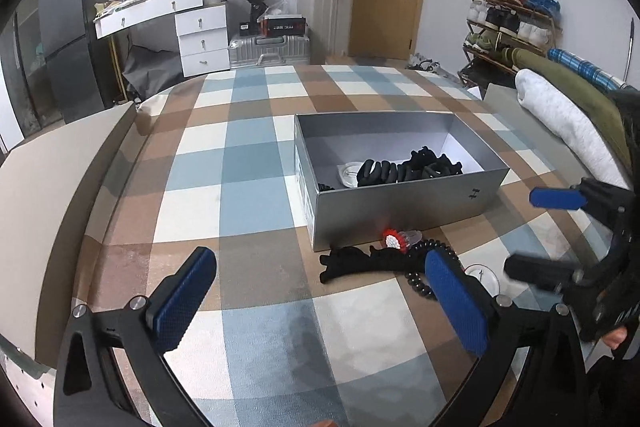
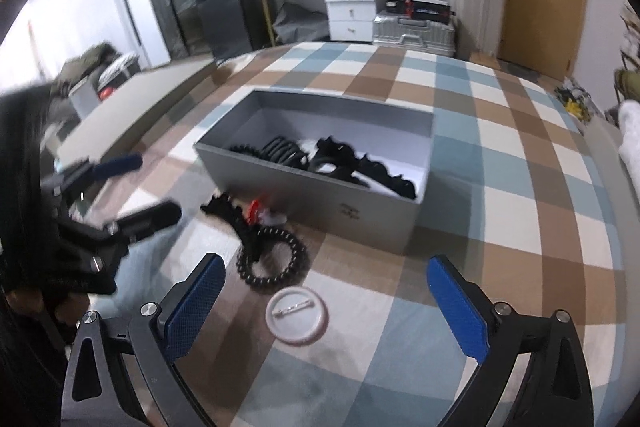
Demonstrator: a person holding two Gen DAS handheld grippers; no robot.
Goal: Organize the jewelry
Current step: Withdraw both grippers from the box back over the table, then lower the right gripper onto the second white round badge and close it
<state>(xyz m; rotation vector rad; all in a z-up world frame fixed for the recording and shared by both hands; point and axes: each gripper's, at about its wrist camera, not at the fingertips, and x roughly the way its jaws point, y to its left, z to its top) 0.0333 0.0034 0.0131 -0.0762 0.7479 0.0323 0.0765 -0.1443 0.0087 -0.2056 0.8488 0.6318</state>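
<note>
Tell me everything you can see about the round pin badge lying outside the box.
The round pin badge lies flat on the checked bedspread, back side up: a pale disc with a raised rim and a thin metal pin across its middle. It looks like plastic-backed metal. It sits in front of the grey box, just near of the black bead bracelet, apparently not touching it. Nothing grips it.

We hold our left gripper (image 1: 320,307) and right gripper (image 2: 326,303) side by side, both angled downward, jaws spread wide and empty.

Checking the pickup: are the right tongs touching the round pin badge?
Apart. The right wrist view shows the badge lying on the checked cover between the open right tongs, clear of both pads.
</note>
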